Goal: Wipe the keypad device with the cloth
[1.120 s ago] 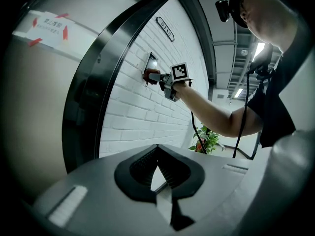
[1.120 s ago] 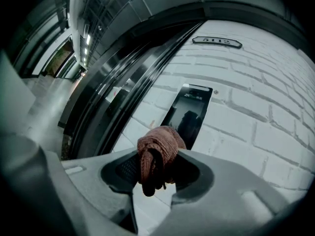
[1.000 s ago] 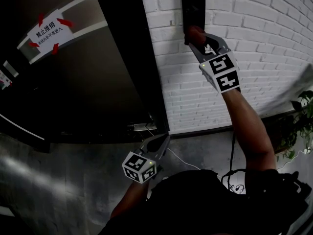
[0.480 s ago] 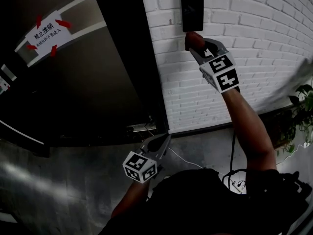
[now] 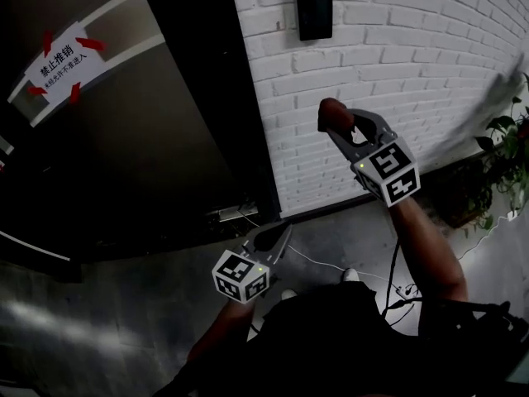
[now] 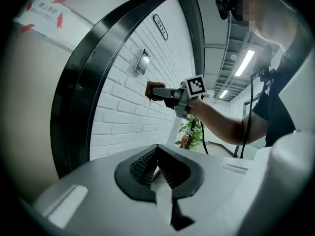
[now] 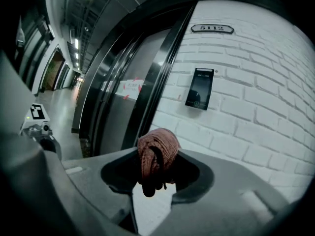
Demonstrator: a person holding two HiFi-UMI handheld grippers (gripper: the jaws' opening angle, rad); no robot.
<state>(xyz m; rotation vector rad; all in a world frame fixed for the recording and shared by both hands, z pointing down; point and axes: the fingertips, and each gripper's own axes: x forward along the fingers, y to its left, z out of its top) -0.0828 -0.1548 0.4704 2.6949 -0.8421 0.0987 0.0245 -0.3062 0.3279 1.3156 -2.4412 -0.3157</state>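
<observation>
The black keypad device [image 5: 314,5] is mounted high on the white brick wall [image 5: 430,73]; the right gripper view shows the device [image 7: 199,96] up and to the right. My right gripper [image 5: 333,121] is shut on a bunched reddish-brown cloth [image 5: 331,111], held well below the device and away from the wall. The cloth [image 7: 156,154] bulges out between the jaws. My left gripper [image 5: 281,234] hangs low near my body, its jaws together with nothing between them. In the left gripper view the right gripper [image 6: 158,92] with its cloth is seen below the device [image 6: 142,62].
A dark metal door [image 5: 140,114] with a red-and-white notice [image 5: 58,60] stands left of the wall. A potted plant [image 5: 504,155] sits at the right. Cables [image 5: 397,292] lie on the grey floor. A room number plate [image 7: 212,29] is above the device.
My right gripper with the cloth has come down off the device and drawn back from the wall. The left gripper has barely moved.
</observation>
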